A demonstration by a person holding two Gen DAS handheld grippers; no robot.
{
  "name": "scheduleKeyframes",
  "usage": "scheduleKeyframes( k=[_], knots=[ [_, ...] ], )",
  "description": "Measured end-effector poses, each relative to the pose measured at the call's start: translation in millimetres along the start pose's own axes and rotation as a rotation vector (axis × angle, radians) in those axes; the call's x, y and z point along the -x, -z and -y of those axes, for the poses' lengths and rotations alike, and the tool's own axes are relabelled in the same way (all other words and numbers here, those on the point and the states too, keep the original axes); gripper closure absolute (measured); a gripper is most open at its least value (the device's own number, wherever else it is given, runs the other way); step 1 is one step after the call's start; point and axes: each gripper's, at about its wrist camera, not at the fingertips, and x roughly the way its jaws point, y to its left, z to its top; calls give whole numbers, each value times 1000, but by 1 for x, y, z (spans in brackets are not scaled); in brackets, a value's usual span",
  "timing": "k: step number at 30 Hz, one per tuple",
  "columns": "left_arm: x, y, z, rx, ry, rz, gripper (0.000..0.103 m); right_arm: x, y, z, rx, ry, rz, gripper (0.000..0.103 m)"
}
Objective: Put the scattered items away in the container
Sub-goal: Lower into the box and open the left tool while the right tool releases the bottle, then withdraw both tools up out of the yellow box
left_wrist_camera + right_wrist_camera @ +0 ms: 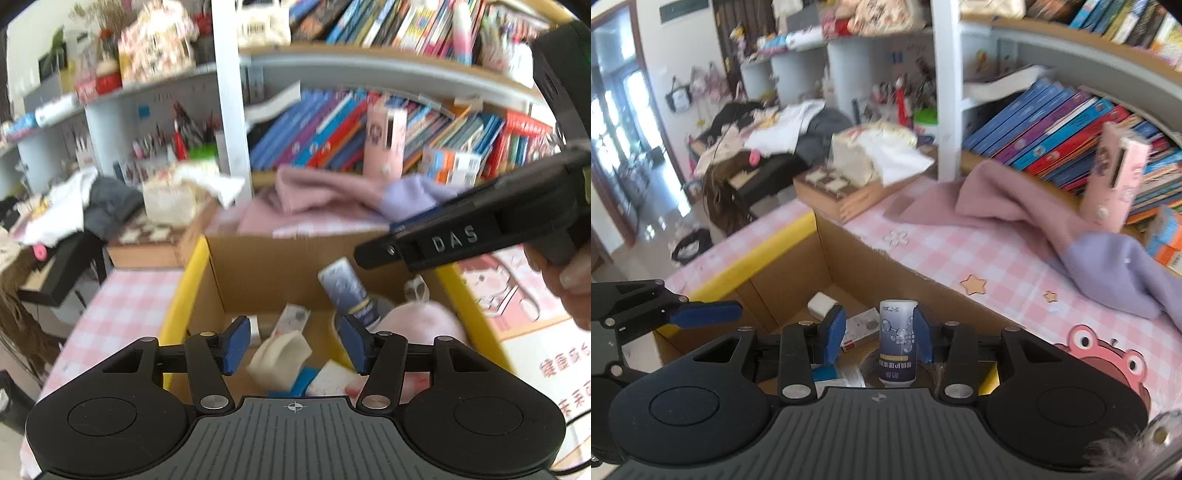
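A cardboard box (184, 295) with yellow rims (757, 258) sits on the pink checked table. My left gripper (295, 343) hangs open over it with nothing between its blue pads. Below it lie a cream soft item (280, 354), a white card packet (293, 317) and a pink plush (421, 321). A blue and white bottle (345, 286) leans inside the box. My right gripper (878, 334) stands open around that bottle (897, 343); a gap shows beside the left pad. In the left wrist view the right gripper (373, 254) hovers just above the bottle.
A pink and lilac cloth (1034, 218) lies on the table behind the box. A small wooden star (973, 285) and a flower shape (897, 237) lie near the box's far wall. Bookshelves (1052, 122) and a wooden tray (849, 195) stand behind.
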Motion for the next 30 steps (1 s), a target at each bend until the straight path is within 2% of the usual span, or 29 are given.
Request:
scheduleKeyframes(
  k=[5, 13, 26, 30],
  knots=[
    [37, -4, 4, -2, -3, 99, 40, 40, 9, -13, -13, 49, 83, 64],
    [96, 8, 11, 5, 19, 198, 31, 102, 38, -34, -26, 148, 194, 64],
    [162, 55, 19, -2, 58, 249, 28, 183, 115, -76, -127, 316, 277, 64],
    [175, 72, 21, -11, 47, 258, 23, 194, 140, -93, -134, 366, 275, 64]
  ],
)
